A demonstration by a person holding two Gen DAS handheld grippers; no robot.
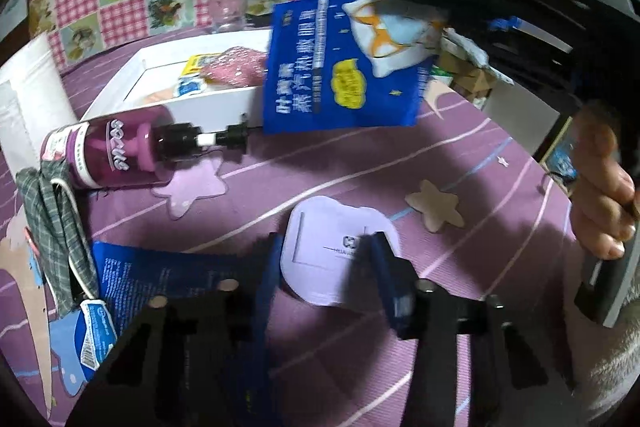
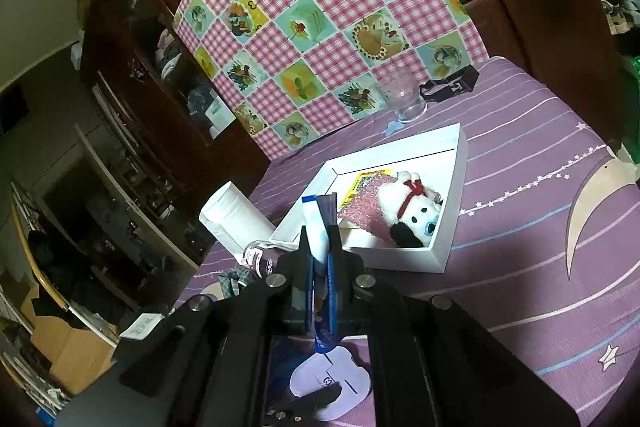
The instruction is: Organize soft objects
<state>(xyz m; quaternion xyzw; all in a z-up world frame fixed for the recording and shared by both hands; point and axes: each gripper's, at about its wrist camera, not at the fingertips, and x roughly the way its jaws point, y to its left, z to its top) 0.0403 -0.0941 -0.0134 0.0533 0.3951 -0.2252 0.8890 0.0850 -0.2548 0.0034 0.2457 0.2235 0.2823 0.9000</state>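
On a purple bedspread (image 1: 360, 155), the half-open left gripper (image 1: 324, 259) straddles a pale pouch (image 1: 332, 267); right gripper (image 2: 320, 263) clamps a blue packet (image 1: 344, 67), upper right.

The bedspread (image 1: 360, 167) is purple with pale stripes, stars and a cream crescent moon. The cloth (image 2: 320, 27) behind is a patchwork of pink-and-white gingham squares and pale green and blue squares printed with fruit and flowers. The tray (image 2: 452, 227) is white. In it, the plush (image 2: 416, 215) is white with black patches and a red ribbon, on a sparkly pink pouch (image 2: 362, 205). The packet (image 1: 344, 67) is royal blue with white lettering and a yellow blotch. The bottle (image 1: 108, 155) is purple with a black pump. The rag (image 1: 56, 227) is grey-green plaid. The mask (image 1: 332, 259) is pale lilac.
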